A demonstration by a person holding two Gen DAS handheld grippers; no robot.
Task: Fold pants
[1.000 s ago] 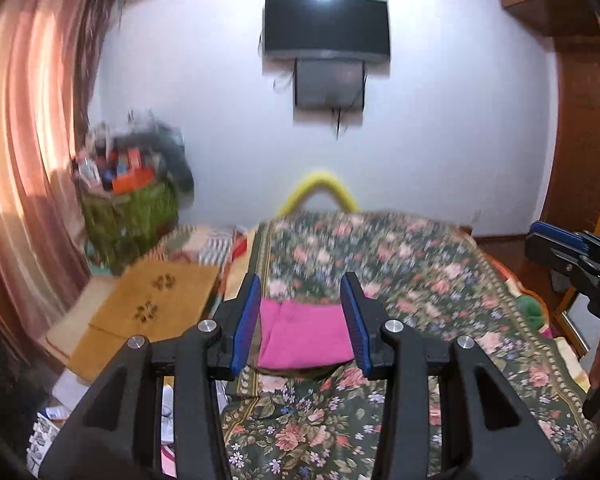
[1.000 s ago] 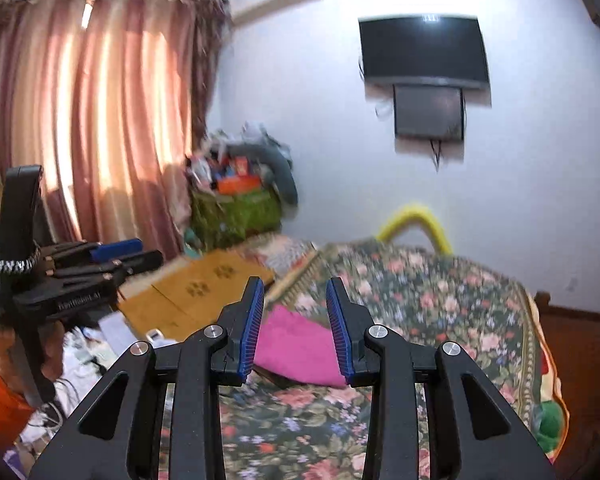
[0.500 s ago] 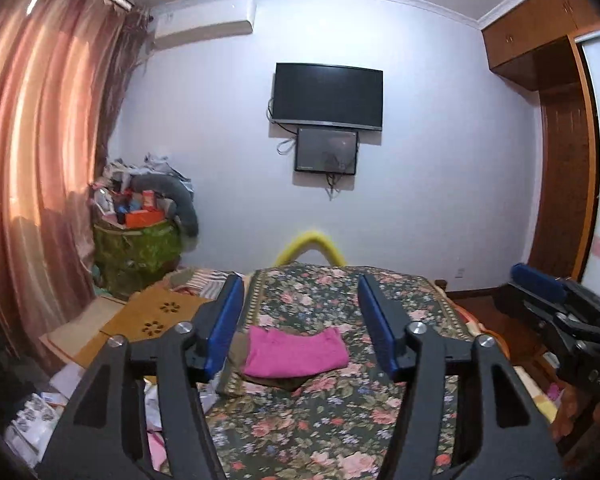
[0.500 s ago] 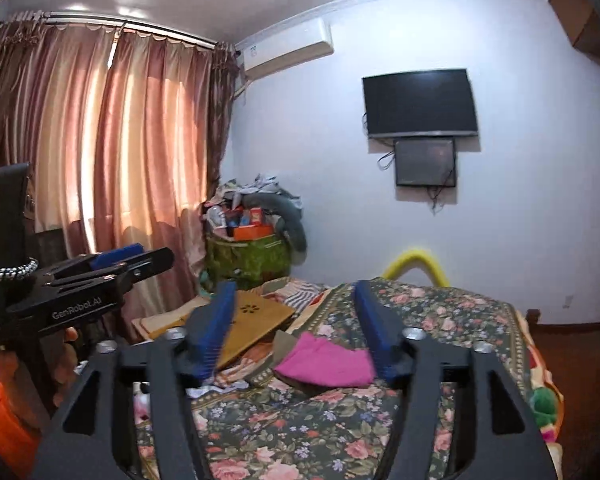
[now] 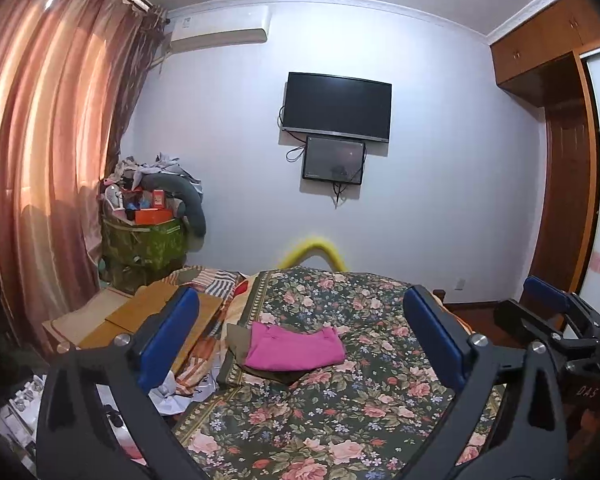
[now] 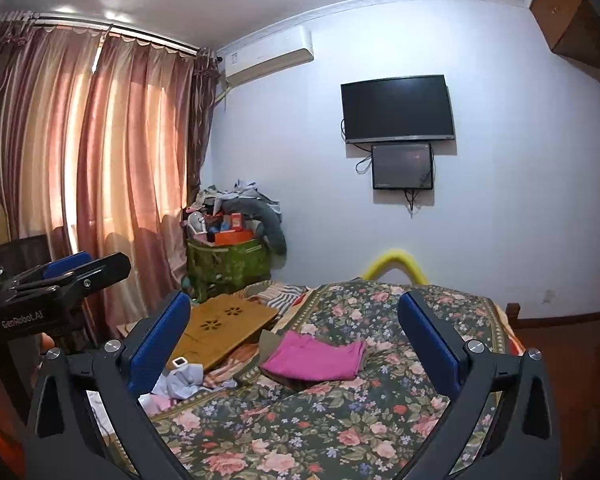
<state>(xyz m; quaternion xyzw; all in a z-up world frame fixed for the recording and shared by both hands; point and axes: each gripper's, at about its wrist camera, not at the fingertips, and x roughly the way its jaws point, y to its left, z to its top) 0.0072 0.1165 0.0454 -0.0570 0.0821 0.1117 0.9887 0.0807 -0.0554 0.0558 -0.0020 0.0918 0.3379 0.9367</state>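
Folded pink pants (image 5: 294, 348) lie on top of a folded olive garment (image 5: 236, 336) at the left side of the bed with the floral cover (image 5: 340, 412). They also show in the right wrist view (image 6: 316, 358). My left gripper (image 5: 300, 340) is wide open and empty, held well back from the pants. My right gripper (image 6: 294, 340) is wide open and empty too, also well back. The right gripper shows at the right edge of the left wrist view (image 5: 556, 320); the left gripper shows at the left edge of the right wrist view (image 6: 60, 280).
A wooden lap table (image 6: 224, 328) and loose clothes (image 6: 180, 384) lie left of the bed. A green bin piled with clutter (image 6: 228, 256) stands by the curtains (image 6: 100, 160). A TV (image 5: 336, 106) hangs on the far wall. A wardrobe (image 5: 560, 160) stands right.
Both grippers have opened from narrow to wide and pulled back and up from the pants, which look smaller and farther away. The pants stay folded on the bed.
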